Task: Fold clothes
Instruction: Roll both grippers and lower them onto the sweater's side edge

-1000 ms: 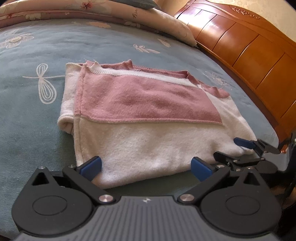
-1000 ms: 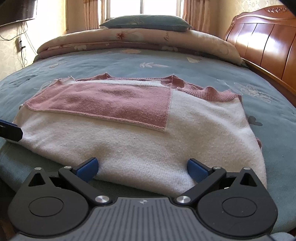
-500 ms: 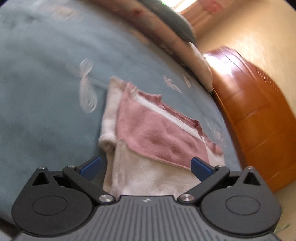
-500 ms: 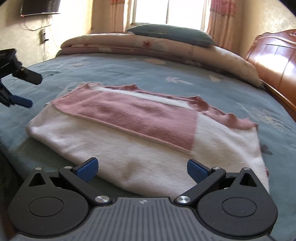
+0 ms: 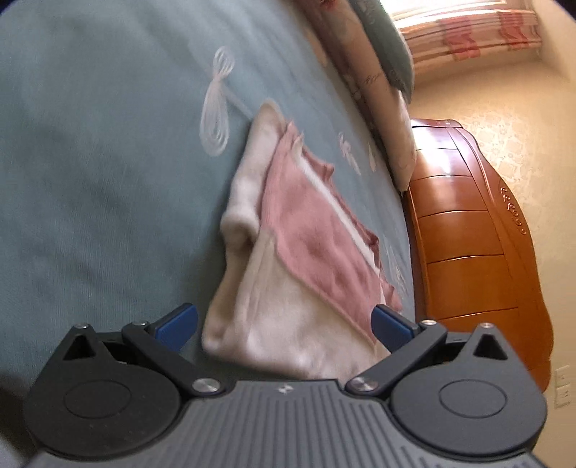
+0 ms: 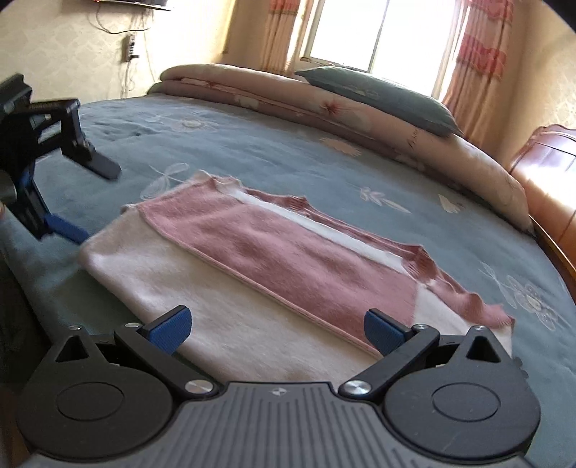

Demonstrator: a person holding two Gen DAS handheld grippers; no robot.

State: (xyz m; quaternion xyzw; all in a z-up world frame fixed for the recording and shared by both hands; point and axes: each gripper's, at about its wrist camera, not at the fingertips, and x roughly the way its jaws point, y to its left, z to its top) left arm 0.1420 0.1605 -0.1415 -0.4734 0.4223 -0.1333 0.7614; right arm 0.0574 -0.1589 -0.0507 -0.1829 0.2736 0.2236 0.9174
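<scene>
Pink-and-white sweater [image 6: 273, 284] lies folded on the bed [image 6: 324, 172]; left gripper [image 5: 284, 324] and right gripper [image 6: 277, 325] both gape, empty.

Daylight glaring white through my curtained window [image 6: 374, 32], warm wash on the glossy orange-brown wooden headboard [image 5: 468, 230], my left view motion-blurred and tilted, fisheye edges bowed, corners black.

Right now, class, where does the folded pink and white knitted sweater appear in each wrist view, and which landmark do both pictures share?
Left wrist view: the folded pink and white knitted sweater runs diagonally through the centre, its near end between the open left gripper fingers.
Right wrist view: it lies across the centre, just beyond the open right gripper.
Shared landmark: the orange wooden headboard, at the right edge in both.
</scene>
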